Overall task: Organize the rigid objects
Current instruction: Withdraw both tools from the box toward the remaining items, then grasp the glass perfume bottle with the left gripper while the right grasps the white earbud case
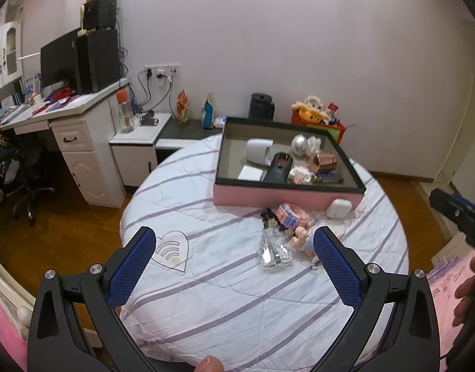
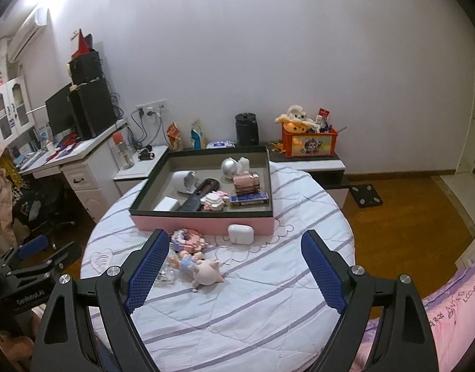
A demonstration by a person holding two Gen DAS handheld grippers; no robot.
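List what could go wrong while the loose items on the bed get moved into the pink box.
1. The clear glass bottle lies against the doll; grabbing one may drag the other.
2. The white case leans on the pink box wall; a push could slide the box on the soft quilt.

A round bed [image 2: 237,325] with a white quilt striped in pale purple carries everything. On its far part sits a shallow pink-sided box [image 2: 206,221] with a dark rim. Touching the box's near wall stands a white earbud case [image 2: 240,233]. Nearer lies a loose cluster: a small pink block toy [image 2: 188,240], a clear glass bottle [image 1: 275,253], and a pink pig doll [image 2: 206,272] on its side.
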